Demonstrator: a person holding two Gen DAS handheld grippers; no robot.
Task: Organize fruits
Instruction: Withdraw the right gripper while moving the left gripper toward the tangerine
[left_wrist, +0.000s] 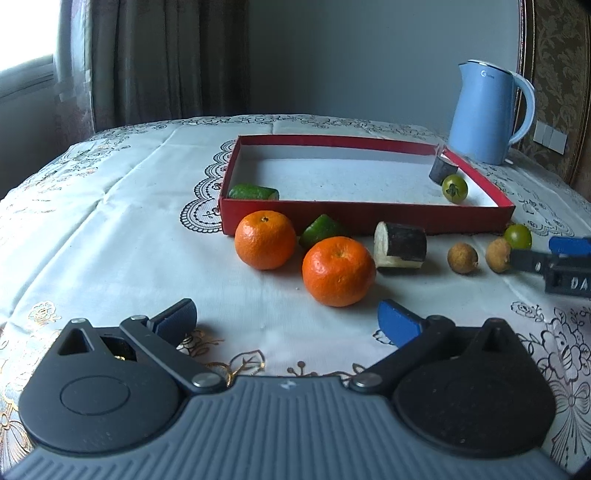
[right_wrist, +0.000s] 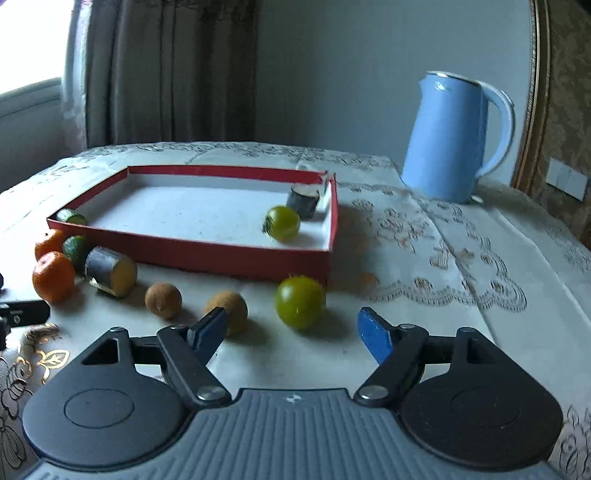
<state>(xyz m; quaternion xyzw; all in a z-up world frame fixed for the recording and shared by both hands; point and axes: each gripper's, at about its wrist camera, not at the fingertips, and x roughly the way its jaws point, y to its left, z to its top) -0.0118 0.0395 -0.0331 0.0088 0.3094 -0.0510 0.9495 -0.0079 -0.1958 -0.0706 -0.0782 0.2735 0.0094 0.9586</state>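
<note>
Red shallow box (right_wrist: 236, 264) at 11 o'clock of right wrist view, white floor mostly bare: green tomato (right_wrist: 282, 223) and dark cut stalk piece (right_wrist: 303, 201) parked in far right corner, cucumber piece (right_wrist: 72, 217) in near left corner, likely sorted by kind into corners. Outside along box front wall, still to go in: second green tomato (right_wrist: 300, 302) at 12 o'clock just ahead of right gripper (right_wrist: 295, 334), two brown longans (right_wrist: 163, 300) (right_wrist: 231, 308), bigger stalk piece (right_wrist: 110, 271), cucumber piece (right_wrist: 75, 247), two mandarins (right_wrist: 53, 280) (right_wrist: 50, 242) at 9 o'clock. Right gripper jaws spread wide, nothing between pads, lined up on loose tomato, probably next pick so it joins its twin. Left finger (right_wrist: 207, 334) close beside nearer longan, contact unclear. Left gripper (left_wrist: 288, 321) also wide open and empty, low over tablecloth (left_wrist: 110, 221), near mandarin (left_wrist: 338, 271) just ahead at 12 o'clock. Blue kettle (right_wrist: 448, 140) at 1 o'clock, well clear.
</note>
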